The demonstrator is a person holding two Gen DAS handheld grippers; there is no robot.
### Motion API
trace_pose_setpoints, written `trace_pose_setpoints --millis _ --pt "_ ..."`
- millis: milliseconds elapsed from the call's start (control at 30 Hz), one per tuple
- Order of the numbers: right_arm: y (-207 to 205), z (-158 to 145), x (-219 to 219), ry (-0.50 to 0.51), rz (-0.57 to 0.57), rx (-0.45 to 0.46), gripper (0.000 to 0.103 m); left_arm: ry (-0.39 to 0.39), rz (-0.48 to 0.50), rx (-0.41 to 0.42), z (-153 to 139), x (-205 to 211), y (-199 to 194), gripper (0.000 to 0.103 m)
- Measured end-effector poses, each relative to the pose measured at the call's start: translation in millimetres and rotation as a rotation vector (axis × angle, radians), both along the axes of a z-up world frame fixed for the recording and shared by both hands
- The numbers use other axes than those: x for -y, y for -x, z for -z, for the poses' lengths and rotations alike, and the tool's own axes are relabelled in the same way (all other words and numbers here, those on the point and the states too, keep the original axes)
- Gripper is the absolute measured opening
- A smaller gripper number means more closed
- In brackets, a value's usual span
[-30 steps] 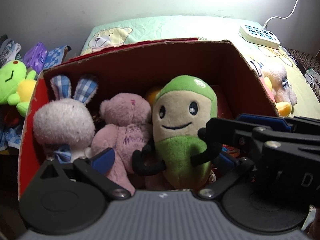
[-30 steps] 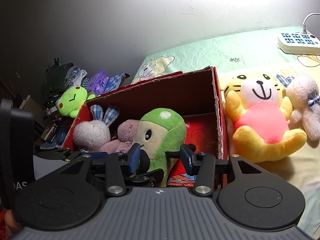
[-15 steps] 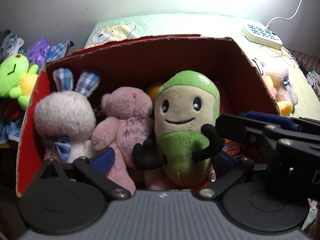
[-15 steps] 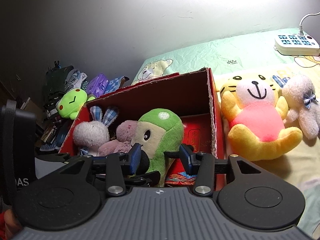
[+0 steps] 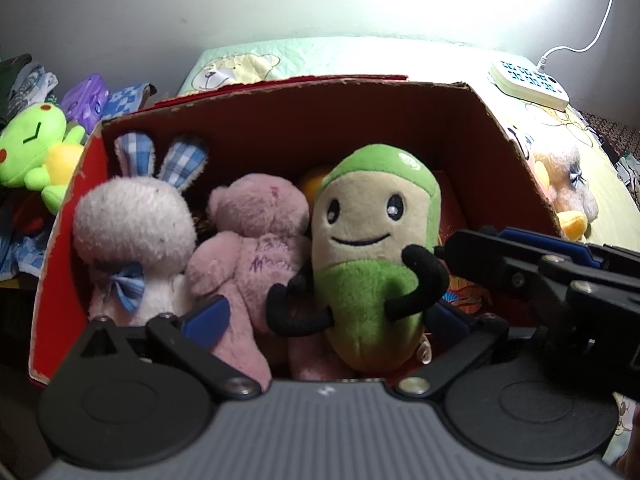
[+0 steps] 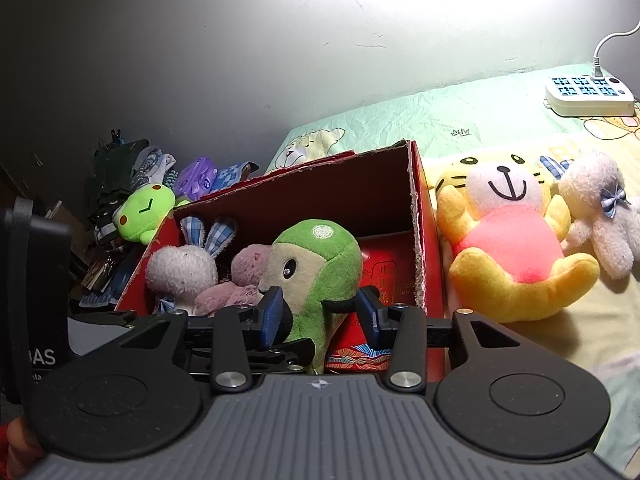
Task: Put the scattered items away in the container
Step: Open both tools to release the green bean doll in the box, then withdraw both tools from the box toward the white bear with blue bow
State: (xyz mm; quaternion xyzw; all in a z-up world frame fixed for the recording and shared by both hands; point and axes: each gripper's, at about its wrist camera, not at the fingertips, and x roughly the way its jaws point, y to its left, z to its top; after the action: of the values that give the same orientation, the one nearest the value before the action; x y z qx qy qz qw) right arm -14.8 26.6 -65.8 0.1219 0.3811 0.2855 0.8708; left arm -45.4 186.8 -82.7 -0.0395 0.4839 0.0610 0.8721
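A red cardboard box holds a white bunny, a pink bear and a green bean plush. My left gripper is open at the box's near edge, its fingers either side of the bear and bean plush. My right gripper is open with the bean plush between its pads; it also shows at the right of the left wrist view. A yellow tiger plush and a cream bunny lie on the bed right of the box.
A green frog plush sits on a pile of clothes left of the box. A white power strip with a cable lies on the bed by the wall.
Both cameras have pulled back and risen slightly, so the box and toys sit lower in view. The toys in the box have not moved.
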Motion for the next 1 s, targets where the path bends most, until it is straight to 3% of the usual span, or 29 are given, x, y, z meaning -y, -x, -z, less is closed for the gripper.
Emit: trace_pose_setpoints --millis 500,1000 --pt "5.8 6.3 14.2 -0.091 -0.025 0.056 0.039 -0.003 -0.048 0.025 2.6 1.5 5.2 0.103" --pt "-8.7 1.6 30.4 -0.106 -0.157 -0.012 0.038 -0.043 -0.156 0.056 -4.7 12.2 14.1 0.101"
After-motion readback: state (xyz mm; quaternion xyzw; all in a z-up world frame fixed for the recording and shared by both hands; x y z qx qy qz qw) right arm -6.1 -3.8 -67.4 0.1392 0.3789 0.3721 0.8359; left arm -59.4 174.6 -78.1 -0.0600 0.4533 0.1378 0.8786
